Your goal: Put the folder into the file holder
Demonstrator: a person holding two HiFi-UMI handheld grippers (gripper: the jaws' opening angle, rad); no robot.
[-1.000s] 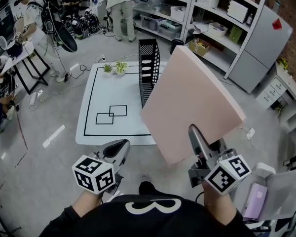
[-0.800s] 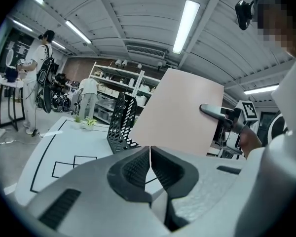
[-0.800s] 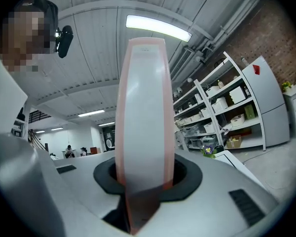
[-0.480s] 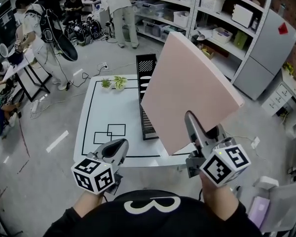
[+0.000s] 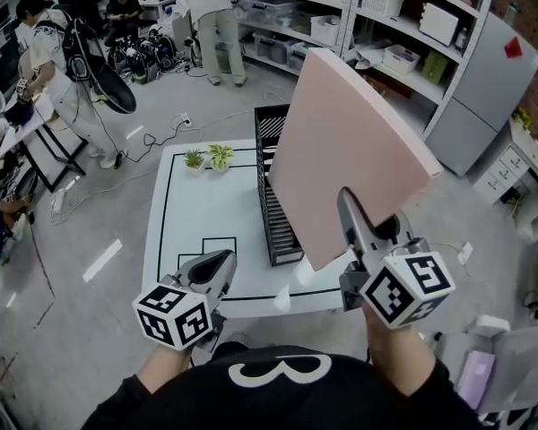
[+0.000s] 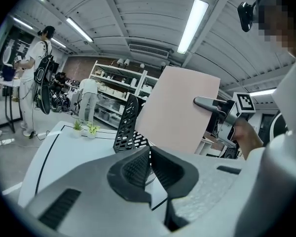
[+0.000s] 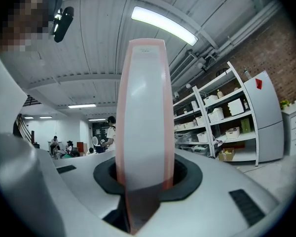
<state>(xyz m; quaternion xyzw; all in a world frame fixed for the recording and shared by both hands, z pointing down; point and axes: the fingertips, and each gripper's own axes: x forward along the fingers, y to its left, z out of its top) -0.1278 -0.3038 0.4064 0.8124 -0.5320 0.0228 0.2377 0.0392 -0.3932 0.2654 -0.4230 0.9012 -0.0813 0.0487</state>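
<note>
A large pink folder (image 5: 341, 150) stands tilted in the air, with my right gripper (image 5: 363, 227) shut on its lower edge. The right gripper view shows the folder (image 7: 144, 107) edge-on between the pads. A black mesh file holder (image 5: 276, 222) stands on the white table (image 5: 197, 213), and the folder hangs above its right side and hides part of it. My left gripper (image 5: 217, 262) is shut and empty over the table's near left edge. In the left gripper view its jaws (image 6: 149, 167) meet, with the file holder (image 6: 126, 125) and the folder (image 6: 177, 110) beyond.
Two small potted plants (image 5: 208, 158) sit at the table's far edge. Black line boxes mark the tabletop. Shelving (image 5: 386, 25) and a grey cabinet (image 5: 480, 88) stand at the back right. People and gear fill the back left.
The table and file holder have come nearer. The right gripper has carried the folder forward until it overlaps the holder. The left gripper has stayed shut and low.
</note>
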